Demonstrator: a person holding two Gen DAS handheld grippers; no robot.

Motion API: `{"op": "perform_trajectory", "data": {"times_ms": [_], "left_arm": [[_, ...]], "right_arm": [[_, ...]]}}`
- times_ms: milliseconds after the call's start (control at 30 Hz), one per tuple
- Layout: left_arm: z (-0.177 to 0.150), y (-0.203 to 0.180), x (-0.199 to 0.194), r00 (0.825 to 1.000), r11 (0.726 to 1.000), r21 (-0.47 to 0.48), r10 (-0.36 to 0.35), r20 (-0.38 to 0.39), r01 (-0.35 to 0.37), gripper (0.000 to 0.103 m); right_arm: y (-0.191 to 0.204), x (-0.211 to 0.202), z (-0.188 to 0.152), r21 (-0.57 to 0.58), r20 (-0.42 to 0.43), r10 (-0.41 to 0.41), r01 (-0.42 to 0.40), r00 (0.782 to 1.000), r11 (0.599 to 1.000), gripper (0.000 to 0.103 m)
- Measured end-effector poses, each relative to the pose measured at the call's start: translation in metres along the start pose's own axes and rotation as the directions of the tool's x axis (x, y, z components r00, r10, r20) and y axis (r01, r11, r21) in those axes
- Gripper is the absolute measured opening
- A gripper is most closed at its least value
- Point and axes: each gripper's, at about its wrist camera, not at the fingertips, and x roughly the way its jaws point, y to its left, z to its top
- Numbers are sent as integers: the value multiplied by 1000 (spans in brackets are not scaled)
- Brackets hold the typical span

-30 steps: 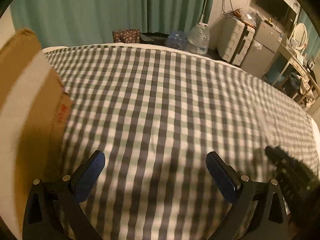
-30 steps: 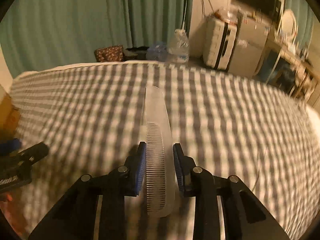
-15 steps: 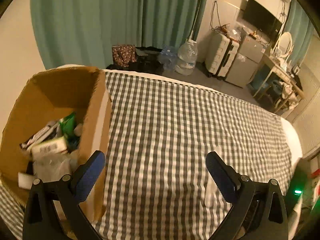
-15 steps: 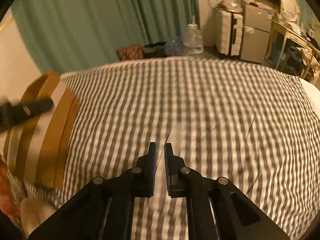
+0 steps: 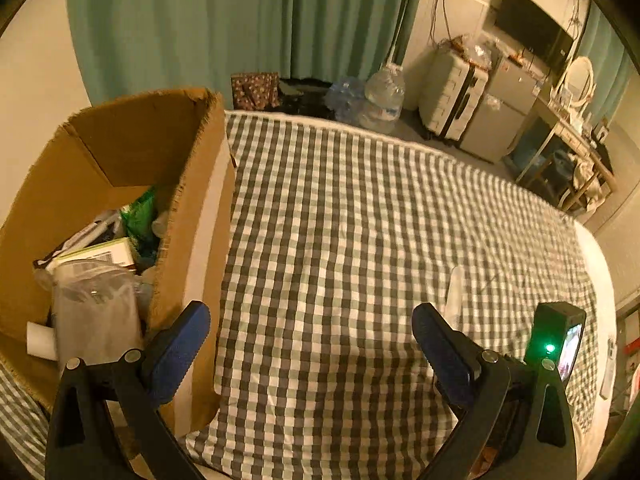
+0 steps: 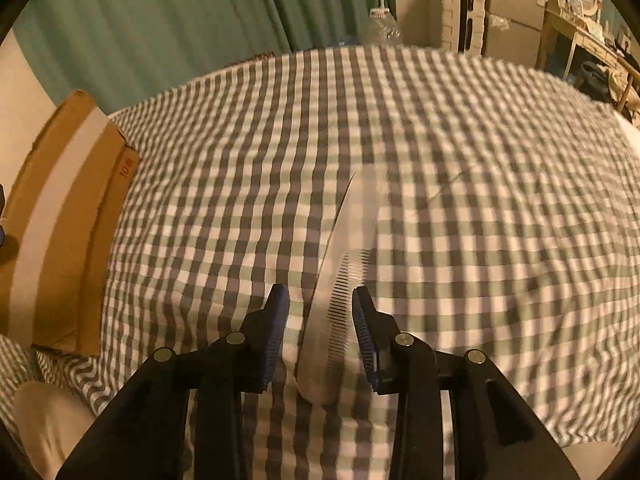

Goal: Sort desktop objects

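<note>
Checked grey-and-white cloth (image 5: 340,220) covers the broad surface before green curtains (image 5: 240,20), with a suitcase (image 5: 452,92) and water jug (image 5: 384,96) on the floor beyond its far edge. At the cloth's left edge stands an open cardboard box (image 5: 192,200) heaped with packets and wrappers. The left gripper (image 5: 310,348) hangs beside the box, its blue pads spread wide with nothing between them. Toward the cloth's right side, the right gripper (image 6: 320,332) stands partly open around a white comb (image 6: 344,272) lying on the cloth, neither pad clearly touching it.
</note>
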Motion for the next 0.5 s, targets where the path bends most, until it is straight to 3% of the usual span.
{"op": "perform_trajectory", "data": {"times_ms": [100, 167, 233, 333, 500], "left_arm": [[1, 1, 12, 1000, 1000, 8, 12, -20, -11, 103], [3, 2, 17, 999, 1000, 5, 14, -29, -14, 103], [5, 2, 18, 999, 1000, 3, 12, -35, -12, 103], [5, 5, 9, 1000, 1000, 13, 10, -19, -10, 103], [4, 11, -11, 1000, 1000, 28, 11, 1, -11, 103]], "right_arm": [[6, 12, 3, -40, 10, -59, 59, 998, 997, 34], [13, 15, 3, -77, 19, -112, 113, 994, 991, 24], [21, 17, 3, -106, 34, -137, 140, 990, 984, 23], [32, 11, 3, -142, 53, -143, 149, 988, 979, 11], [35, -14, 12, -113, 61, -72, 78, 996, 991, 5]]}}
